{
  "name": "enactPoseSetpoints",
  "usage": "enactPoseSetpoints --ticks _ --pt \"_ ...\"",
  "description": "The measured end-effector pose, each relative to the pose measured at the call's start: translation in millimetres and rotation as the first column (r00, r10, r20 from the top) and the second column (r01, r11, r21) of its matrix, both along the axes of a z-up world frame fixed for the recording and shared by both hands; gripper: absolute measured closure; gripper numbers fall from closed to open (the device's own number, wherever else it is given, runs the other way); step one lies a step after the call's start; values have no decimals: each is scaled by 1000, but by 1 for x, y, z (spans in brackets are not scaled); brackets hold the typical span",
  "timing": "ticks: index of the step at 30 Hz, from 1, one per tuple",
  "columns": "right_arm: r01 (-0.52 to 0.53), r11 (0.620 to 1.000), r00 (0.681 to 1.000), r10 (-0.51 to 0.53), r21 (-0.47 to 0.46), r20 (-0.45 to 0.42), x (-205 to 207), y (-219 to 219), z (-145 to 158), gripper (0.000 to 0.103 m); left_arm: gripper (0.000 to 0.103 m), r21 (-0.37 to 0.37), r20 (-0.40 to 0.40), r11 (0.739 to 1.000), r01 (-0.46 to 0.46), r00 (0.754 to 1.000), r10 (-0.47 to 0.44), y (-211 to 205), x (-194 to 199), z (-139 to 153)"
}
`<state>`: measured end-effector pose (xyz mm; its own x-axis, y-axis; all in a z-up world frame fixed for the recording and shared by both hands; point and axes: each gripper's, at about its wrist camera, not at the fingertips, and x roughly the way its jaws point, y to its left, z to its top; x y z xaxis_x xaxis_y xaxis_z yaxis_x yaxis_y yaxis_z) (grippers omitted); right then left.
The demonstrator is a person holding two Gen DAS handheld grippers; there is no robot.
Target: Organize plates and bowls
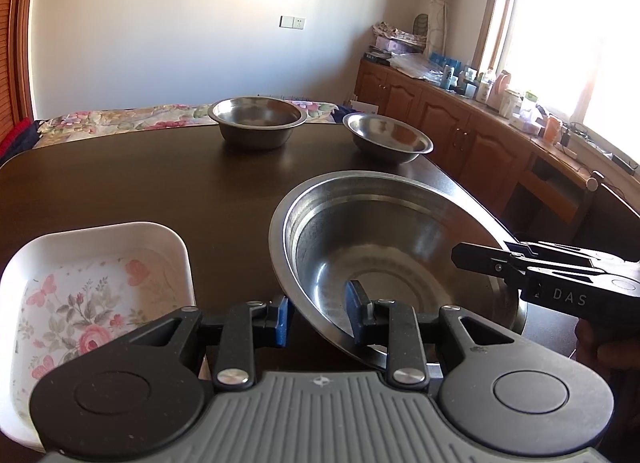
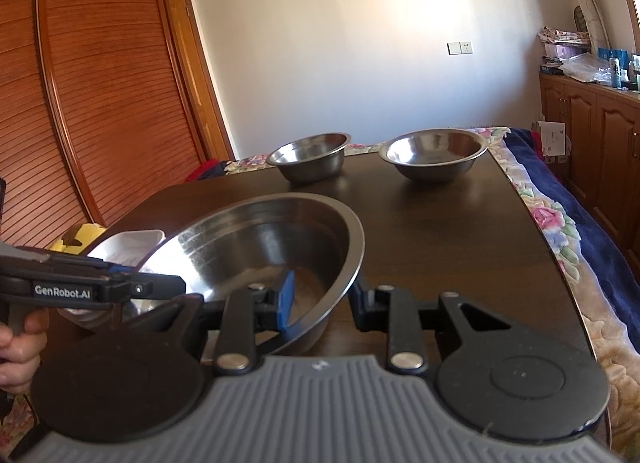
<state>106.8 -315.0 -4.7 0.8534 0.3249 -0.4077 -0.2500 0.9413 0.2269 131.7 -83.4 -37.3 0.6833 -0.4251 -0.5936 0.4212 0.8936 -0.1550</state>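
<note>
A large steel bowl (image 1: 400,247) (image 2: 248,247) sits near me on the dark table (image 1: 160,183) and looks slightly tilted. My left gripper (image 1: 319,315) is shut on its near rim, one blue pad outside and one inside. My right gripper (image 2: 322,301) grips the opposite rim the same way. Each gripper also shows in the other's view: the right gripper (image 1: 464,255) and the left gripper (image 2: 176,287). Two smaller steel bowls (image 1: 258,119) (image 1: 386,137) stand apart at the table's far edge. A white floral tray (image 1: 100,235) lies left of the large bowl.
Behind the table lies a flowered bedspread (image 2: 560,231). Wooden cabinets (image 1: 460,123) with cluttered tops run under the window on the right. A slatted wooden wardrobe (image 2: 100,103) stands at the left. A hand (image 2: 20,343) holds the left gripper's handle.
</note>
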Motion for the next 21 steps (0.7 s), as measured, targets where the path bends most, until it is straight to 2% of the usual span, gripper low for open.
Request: enactPoseSetpoints --ticks 7,9,10,11,12,15,21 --pt "-7 1000 1000 7 -9 -1 1 3 -1 71 71 -6 2 1000 -2 1000 2 3 0 -1" --pt "-4 1000 1000 4 -16 1 1 3 0 69 61 -4 6 1000 -10 1000 10 3 0 0" --pt "-3 1000 1000 3 -19 4 1 2 1 64 57 -4 12 1000 -14 1000 14 4 -1 1" --pt "-1 1000 1000 1 -22 9 1 2 3 60 49 -3 20 1000 -17 1000 17 5 -1 2" --pt "0 1000 1000 1 -26 12 1 1 4 59 44 -2 30 1000 -20 999 20 5 -1 3" --pt "3 1000 1000 -2 -29 26 0 -2 10 55 41 -6 45 1000 -28 999 28 8 -1 8" --pt "16 999 999 -14 -42 51 1 -5 19 53 37 3 77 999 -41 996 41 12 -1 15"
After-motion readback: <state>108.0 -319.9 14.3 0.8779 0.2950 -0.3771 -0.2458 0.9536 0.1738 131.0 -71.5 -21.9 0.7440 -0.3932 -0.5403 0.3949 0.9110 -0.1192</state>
